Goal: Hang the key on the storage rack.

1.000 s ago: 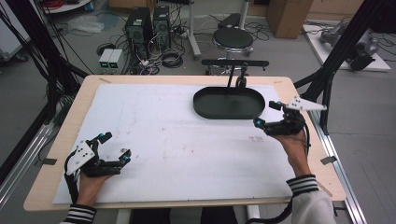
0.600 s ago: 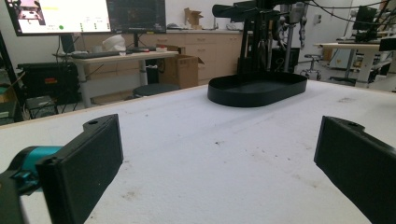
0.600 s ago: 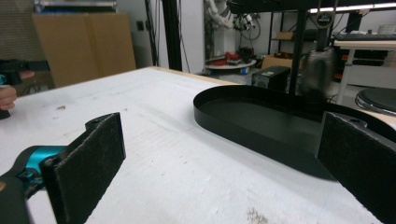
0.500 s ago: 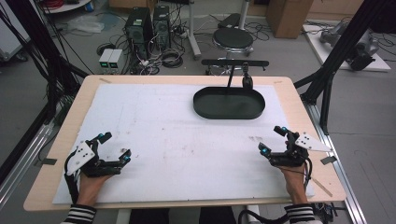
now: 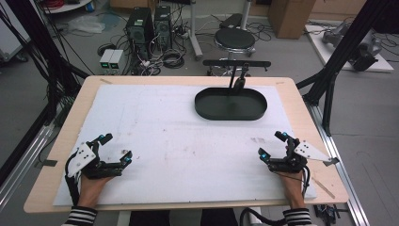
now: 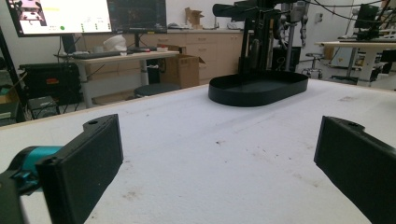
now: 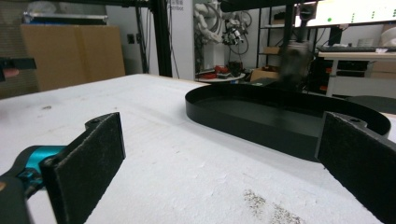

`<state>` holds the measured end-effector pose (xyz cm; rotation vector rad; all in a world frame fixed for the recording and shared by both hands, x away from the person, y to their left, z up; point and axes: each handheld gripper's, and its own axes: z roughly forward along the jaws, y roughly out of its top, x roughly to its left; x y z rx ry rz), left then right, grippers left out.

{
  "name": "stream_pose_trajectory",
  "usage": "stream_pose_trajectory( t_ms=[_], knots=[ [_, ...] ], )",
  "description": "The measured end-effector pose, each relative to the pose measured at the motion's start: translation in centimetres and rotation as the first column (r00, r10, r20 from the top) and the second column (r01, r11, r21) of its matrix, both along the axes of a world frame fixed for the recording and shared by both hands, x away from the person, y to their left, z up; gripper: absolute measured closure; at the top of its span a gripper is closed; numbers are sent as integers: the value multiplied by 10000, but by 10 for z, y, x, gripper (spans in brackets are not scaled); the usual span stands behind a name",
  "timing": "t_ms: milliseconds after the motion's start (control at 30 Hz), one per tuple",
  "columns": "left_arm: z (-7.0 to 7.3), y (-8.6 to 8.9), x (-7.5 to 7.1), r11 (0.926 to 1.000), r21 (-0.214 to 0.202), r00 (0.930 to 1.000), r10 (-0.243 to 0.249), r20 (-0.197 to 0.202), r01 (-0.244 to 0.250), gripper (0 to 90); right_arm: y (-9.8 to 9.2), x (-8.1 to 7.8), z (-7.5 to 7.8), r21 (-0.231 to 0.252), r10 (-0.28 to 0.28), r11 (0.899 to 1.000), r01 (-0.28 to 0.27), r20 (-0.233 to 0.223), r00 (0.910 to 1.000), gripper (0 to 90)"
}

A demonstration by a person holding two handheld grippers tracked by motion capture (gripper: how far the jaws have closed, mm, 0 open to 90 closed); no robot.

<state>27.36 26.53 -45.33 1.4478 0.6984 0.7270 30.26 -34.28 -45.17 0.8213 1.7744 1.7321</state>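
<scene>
Left gripper (image 5: 115,149): resting at the near left of the white mat (image 5: 179,141), jaws spread wide, nothing between them.
Right gripper (image 5: 273,145): resting at the near right of the mat, jaws wide apart and empty.
Tray (image 5: 230,104): black oval, sitting on the far right part of the mat, well apart from both grippers.
Table (image 5: 66,141): wooden edge framing the mat.

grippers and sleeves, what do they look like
Both are black two-jaw tools. The left gripper and right gripper each carry a pale grey three-cornered plate on top and teal accents near the jaws, with a black cable trailing back. The jaws are flat black rectangular pads. The person wears black-and-white striped sleeves.
</scene>
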Motion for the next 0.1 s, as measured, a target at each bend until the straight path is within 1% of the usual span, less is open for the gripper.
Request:
stream_pose_trajectory(
  t_ms=[33, 67, 100],
  knots=[
    [0, 0, 0, 10000, -12, 10000, -12, 15, 12, 17, 1, -1, 0, -7, -7, 10000, 6, -12, 10000, 4],
    [0, 0, 0, 10000, -27, 10000, 1, 32, -1, 17, 1, 0, 0, -102, -39, 9999, 39, 82, 10000, 4],
    [0, 0, -1, 10000, -39, 10000, 25, 59, -25, 17, 2, -1, 0, -135, -85, 9999, 86, 48, 10000, 4]
  ],
)
